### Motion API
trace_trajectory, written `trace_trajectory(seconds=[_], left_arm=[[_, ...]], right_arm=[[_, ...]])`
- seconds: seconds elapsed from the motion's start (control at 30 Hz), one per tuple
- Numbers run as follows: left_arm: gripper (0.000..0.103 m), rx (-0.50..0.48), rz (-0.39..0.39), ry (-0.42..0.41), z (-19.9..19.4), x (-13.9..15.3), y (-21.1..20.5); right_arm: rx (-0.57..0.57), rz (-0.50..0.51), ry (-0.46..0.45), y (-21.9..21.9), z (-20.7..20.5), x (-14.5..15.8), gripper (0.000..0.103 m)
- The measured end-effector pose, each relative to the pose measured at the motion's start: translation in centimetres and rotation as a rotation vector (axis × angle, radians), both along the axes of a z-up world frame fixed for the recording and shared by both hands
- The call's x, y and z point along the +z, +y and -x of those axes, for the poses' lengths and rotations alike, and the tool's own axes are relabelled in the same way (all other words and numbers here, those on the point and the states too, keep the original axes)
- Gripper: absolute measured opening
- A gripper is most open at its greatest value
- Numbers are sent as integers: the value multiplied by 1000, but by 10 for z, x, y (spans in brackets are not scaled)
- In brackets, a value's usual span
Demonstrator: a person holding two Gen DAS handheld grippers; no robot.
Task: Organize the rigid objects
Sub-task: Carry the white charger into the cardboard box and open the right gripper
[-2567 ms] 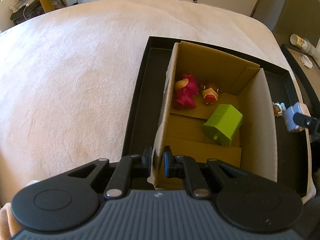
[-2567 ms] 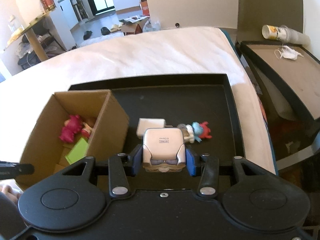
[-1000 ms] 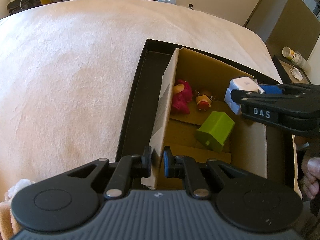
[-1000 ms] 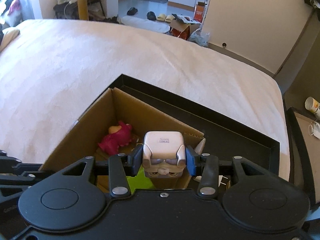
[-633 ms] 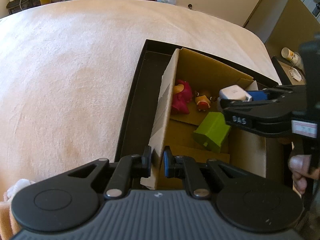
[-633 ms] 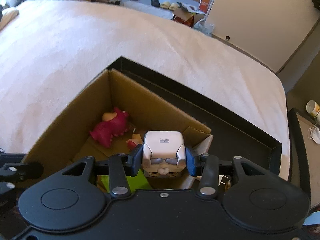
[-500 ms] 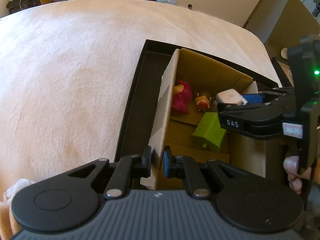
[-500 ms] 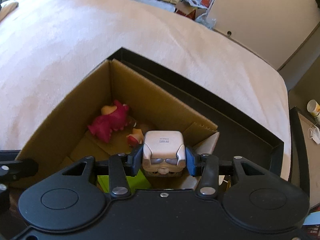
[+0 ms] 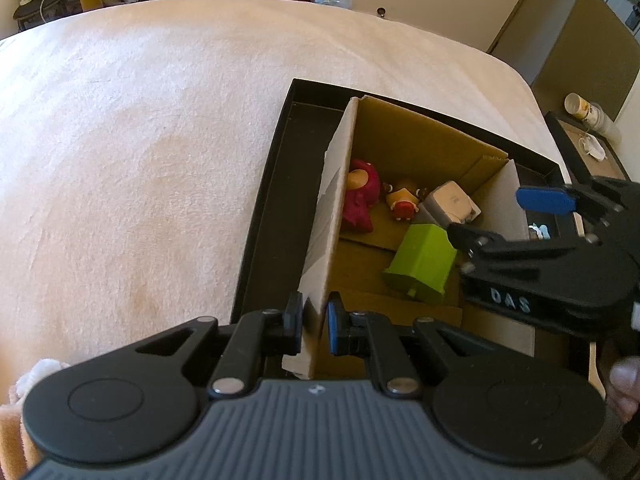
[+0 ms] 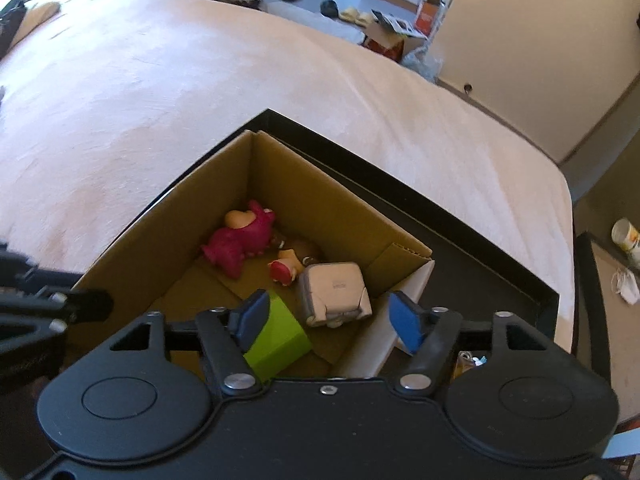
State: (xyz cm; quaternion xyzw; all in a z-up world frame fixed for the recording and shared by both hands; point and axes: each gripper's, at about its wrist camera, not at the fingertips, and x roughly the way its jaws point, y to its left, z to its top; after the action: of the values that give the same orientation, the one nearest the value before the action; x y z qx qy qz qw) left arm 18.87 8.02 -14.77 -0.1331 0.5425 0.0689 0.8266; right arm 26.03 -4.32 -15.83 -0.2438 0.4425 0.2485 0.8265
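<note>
Release is the step in hand: your right gripper (image 10: 326, 322), jaws just opened, has dropped the white cube toy (image 10: 334, 292) into the cardboard box (image 9: 420, 148) by its far-right corner, while your left gripper (image 9: 314, 330) stays clamped on the box's near wall, so next lift clear and fetch the 2 or so toys left on the black tray (image 9: 280, 200).

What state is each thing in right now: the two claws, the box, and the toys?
Left claw: shut on the cardboard box wall.
Right claw: open, jaws just opened, holding nothing.
Cardboard box: open-topped, standing in the black tray.
Grey cube toy: released, lying tilted in the box.
Green block: lying in the box.
Pink figure: lying on its side.
</note>
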Motion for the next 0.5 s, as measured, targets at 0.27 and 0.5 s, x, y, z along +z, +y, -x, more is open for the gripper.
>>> trace_trajectory(seconds=[0.27,0.5], left_arm=[[11,-4,-19,4,-1,1,-3],[11,-12,-43,2,0,2,-7]], right_arm=[[18,-42,1,-17,12,6,70],[0,-128,17,-36,19,16,70]])
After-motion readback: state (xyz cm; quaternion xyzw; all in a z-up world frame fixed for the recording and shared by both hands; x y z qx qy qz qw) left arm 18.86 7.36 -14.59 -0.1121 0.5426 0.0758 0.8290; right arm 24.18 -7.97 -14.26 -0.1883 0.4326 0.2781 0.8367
